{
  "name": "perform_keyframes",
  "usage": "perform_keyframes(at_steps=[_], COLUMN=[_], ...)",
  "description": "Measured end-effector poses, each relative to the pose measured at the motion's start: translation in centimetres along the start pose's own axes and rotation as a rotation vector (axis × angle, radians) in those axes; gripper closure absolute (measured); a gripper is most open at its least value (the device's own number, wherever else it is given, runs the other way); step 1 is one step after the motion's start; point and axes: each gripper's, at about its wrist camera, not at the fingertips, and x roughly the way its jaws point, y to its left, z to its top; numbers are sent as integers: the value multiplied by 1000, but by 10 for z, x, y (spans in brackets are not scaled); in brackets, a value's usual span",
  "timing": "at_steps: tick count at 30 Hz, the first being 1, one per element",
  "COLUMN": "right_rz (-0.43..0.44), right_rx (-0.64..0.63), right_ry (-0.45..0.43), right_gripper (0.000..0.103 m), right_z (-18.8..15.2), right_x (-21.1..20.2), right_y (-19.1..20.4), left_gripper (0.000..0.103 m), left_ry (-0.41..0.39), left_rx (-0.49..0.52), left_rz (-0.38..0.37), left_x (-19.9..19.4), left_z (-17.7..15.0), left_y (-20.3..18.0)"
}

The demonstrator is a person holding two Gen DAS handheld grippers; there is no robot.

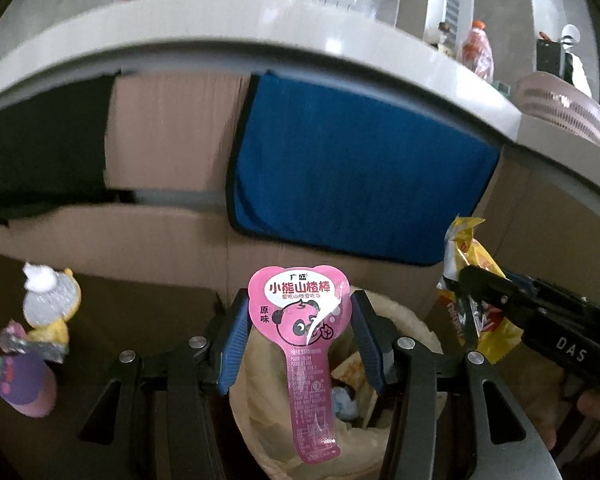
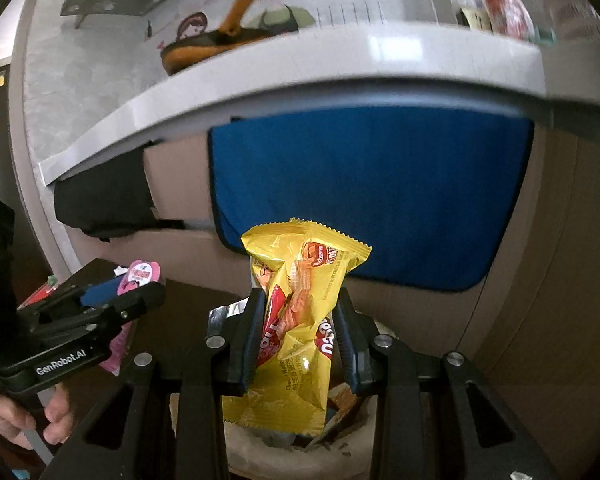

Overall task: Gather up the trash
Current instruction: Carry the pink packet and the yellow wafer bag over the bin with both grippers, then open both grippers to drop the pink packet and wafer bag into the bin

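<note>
My left gripper [image 1: 300, 300] is shut on a pink bear-print snack wrapper [image 1: 300, 344], which stands upright between the blue pads. Right below it is a beige trash bin [image 1: 412, 320] with scraps inside. My right gripper [image 2: 300, 294] is shut on a crumpled yellow snack bag [image 2: 300, 320], also over the bin [image 2: 260, 456]. In the left wrist view the right gripper [image 1: 472, 280] and its yellow bag [image 1: 476, 256] come in from the right. In the right wrist view the left gripper [image 2: 140, 284] with the pink wrapper [image 2: 140, 274] sits at the left, with a person's hand [image 2: 16, 420] on it.
A white counter edge [image 1: 260, 28] overhangs a blue cloth [image 1: 360, 168] and cardboard [image 1: 172, 128]. A small figurine [image 1: 48, 304] and a purple cup [image 1: 20, 380] stand on the dark surface at the left. An orange bottle [image 1: 478, 52] and a pink basket [image 1: 564, 108] are on the counter.
</note>
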Motion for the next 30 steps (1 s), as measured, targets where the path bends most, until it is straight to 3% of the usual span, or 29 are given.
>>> perform_keyframes(at_steps=[8, 14, 17, 19, 21, 22, 30], right_rz=[3, 4, 2, 11, 23, 34, 51], right_rx=[31, 51, 56, 73, 105, 138, 182], right_ry=[62, 99, 113, 112, 118, 130, 146], right_gripper=[71, 71, 69, 65, 47, 44, 42], right_z=[-12, -16, -18, -19, -19, -20, -28], right_x=[25, 42, 49, 51, 55, 57, 58], right_y=[-10, -17, -18, -21, -27, -32, -35], left_gripper=[53, 53, 53, 50, 46, 46, 45], left_ry=[89, 112, 131, 170, 229, 235, 160], left_rx=[-28, -33, -31, -36, -56, -70, -147], left_rz=[-35, -57, -101, -142, -188, -193, -133], left_x=[31, 46, 53, 59, 67, 67, 40], left_z=[-10, -13, -13, -13, -15, -15, -1], left_y=[10, 9, 10, 13, 19, 23, 52])
